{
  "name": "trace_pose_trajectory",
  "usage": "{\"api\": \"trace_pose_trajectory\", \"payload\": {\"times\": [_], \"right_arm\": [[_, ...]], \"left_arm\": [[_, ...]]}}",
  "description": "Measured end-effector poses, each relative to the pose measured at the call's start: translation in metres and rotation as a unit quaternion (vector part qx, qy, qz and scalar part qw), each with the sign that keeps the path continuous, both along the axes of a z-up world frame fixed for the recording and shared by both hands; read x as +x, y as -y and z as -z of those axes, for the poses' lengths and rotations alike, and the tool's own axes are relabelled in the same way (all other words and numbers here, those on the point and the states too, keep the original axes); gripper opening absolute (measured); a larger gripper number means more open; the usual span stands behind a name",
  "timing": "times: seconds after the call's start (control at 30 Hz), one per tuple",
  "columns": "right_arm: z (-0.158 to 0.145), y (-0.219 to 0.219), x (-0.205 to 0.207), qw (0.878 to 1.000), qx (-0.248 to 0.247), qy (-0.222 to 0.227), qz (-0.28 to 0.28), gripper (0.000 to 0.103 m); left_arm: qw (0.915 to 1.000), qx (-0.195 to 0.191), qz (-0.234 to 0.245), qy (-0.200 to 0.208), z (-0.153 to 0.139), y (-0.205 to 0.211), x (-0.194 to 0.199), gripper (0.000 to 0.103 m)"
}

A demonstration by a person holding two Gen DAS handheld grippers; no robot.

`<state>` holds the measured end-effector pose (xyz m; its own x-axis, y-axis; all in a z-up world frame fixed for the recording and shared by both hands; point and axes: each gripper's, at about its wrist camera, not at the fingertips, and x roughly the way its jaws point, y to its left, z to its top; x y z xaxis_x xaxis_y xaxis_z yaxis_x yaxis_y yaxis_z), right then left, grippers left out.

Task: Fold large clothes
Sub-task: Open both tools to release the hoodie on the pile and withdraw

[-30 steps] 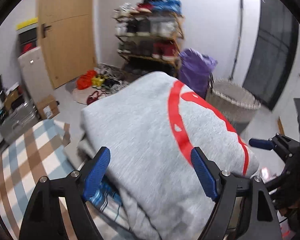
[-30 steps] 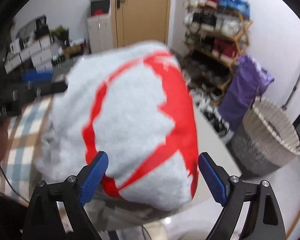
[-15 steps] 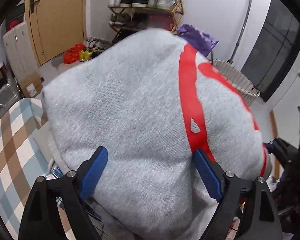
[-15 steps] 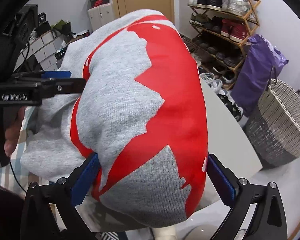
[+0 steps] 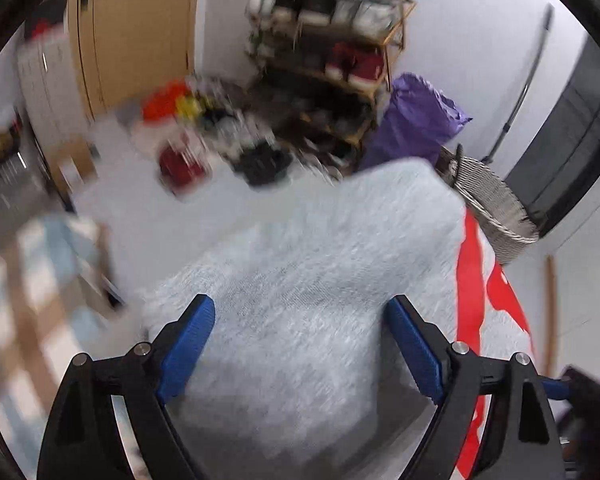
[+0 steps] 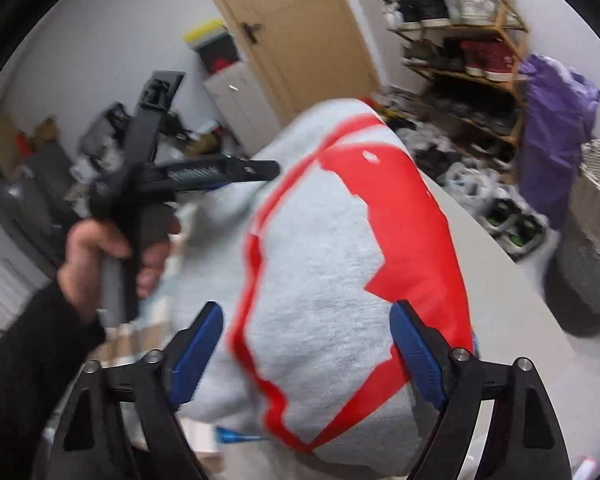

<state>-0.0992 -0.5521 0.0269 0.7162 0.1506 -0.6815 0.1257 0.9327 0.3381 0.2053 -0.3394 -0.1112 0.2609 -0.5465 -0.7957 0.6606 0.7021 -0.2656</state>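
- The grey sweatshirt [image 6: 324,288] is a thick, bundled mound of fleecy fabric with a large red print, jagged at its edges, across its upper face.
- It lies on the white desk [image 6: 512,304], directly ahead of the right claw [image 6: 306,346], and its near end bulges between that claw's blue pads.
- The right claw stands wide; its jaws have just been closing, with the sweatshirt between them; I cannot tell whether the pads press the cloth.
- In the left wrist view the same sweatshirt [image 5: 300,300] shows mostly plain grey, the red print running down its right side, beyond the right pad.
- The left claw [image 5: 300,334] is spread, the grey fabric lying between its fingers; the picture is blurred and contact is unclear.
- A hand [image 6: 108,256] in a black sleeve grips the left claw's handle, to the left of the sweatshirt.
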Motion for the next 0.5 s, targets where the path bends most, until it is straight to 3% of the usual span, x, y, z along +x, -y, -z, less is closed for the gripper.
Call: {"api": "trace_pose_trajectory", "payload": {"times": [0.13,0.3,0.5], "right_arm": [[0.007,-0.003,-0.001,0.999,-0.042,-0.008,-0.008,0.086],[0.005,-0.012,-0.001,0.998,-0.064,-0.005,-0.006,0.092],[-0.018,-0.024,-0.025,0.999,-0.031,0.034,-0.016,0.092]], "left_arm": [[0.9967,-0.049,-0.023,-0.06,0.012,-0.017,0.005,0.086],[0.9996,-0.016,-0.024,0.007,-0.013,-0.02,-0.023,0.086],[0.9985,-0.054,0.012,-0.001,-0.024,-0.051,-0.065,0.086]]}}
